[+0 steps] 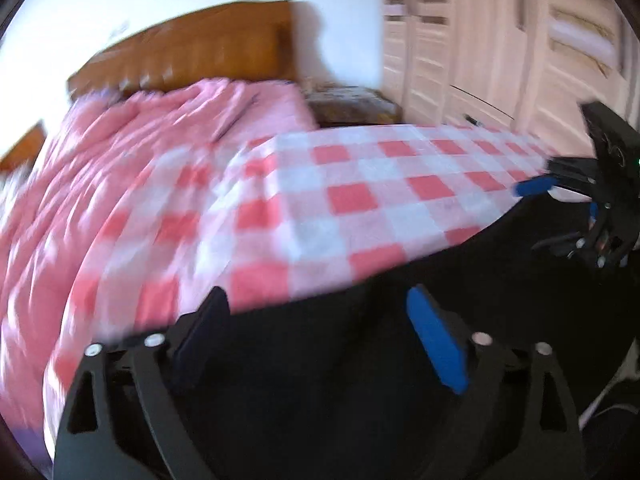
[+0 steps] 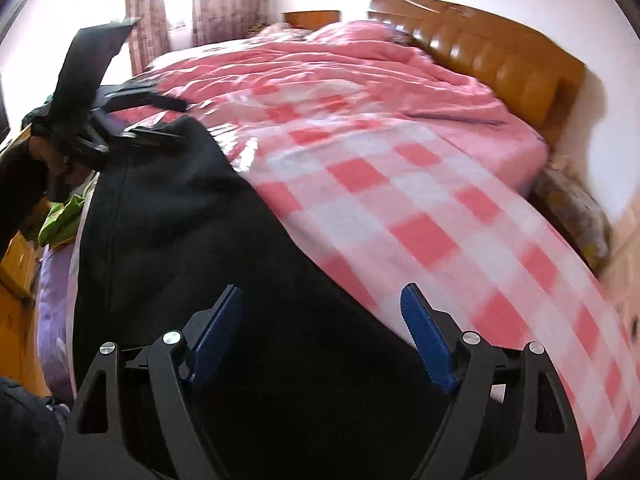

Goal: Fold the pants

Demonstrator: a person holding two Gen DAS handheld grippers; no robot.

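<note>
The pants (image 2: 192, 240) are lying on the checked cloth (image 2: 420, 208) at the near edge of the bed (image 2: 500, 152). The quilt (image 2: 320, 64) is lying behind the cloth, and the headboard (image 2: 500, 60) is standing behind it, with a wardrobe (image 1: 500, 40) standing beside the bed.

Left gripper (image 1: 316, 332): jaws spread wide over the black pants (image 1: 400, 380), nothing between them.
Pants: spread dark across the lower frame on the checkered sheet (image 1: 352, 196).
Right gripper (image 1: 560, 180): seen at right edge, blue pad (image 1: 534, 187) at pants' edge; jaw state unclear.
Background: pink duvet (image 1: 160, 140), wooden headboard (image 1: 192, 48), wardrobe doors (image 1: 500, 40); motion-blurred.
</note>
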